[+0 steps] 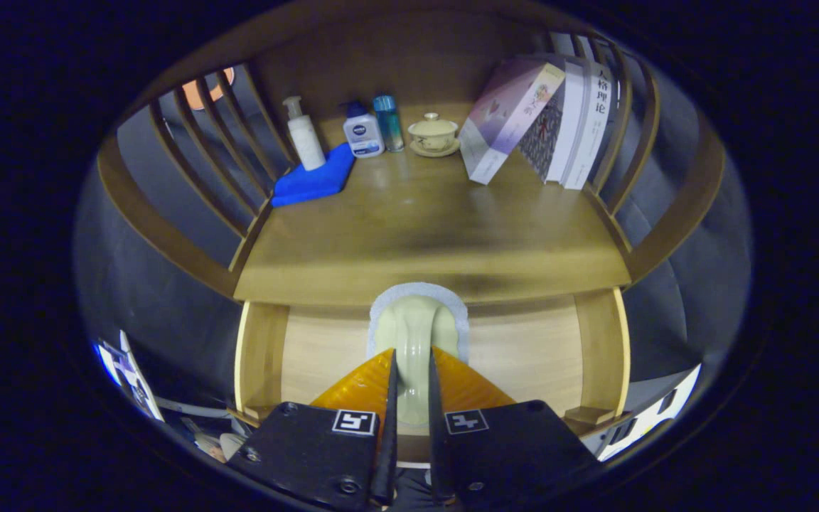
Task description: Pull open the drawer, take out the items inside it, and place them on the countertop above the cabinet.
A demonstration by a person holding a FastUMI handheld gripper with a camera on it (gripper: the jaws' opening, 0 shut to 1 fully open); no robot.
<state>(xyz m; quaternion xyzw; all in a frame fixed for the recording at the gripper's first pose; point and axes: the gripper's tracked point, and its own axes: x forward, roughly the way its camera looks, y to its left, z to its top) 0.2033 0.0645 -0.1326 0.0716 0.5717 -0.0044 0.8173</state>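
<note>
We see the gripper [410,370] with its fingers drawn close together, pinching the pale green handle of a brush [413,334] — its white-rimmed head lies at the back edge of the open drawer [523,355], just under the countertop's [424,235] front edge. Along the countertop's back edge stand a pump bottle [304,134] on a blue cloth [310,181], a lidded cup [433,134] and leaning books [523,114].

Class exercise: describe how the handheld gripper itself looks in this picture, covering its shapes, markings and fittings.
The gripper has two flat, dark, angular plates, one on each side, each carrying a square black-and-white marker near its inner top corner. Round screw heads sit at the plates' corners. Two thin, blade-like fingers run forward between the plates, tapering to narrow tips.
</note>
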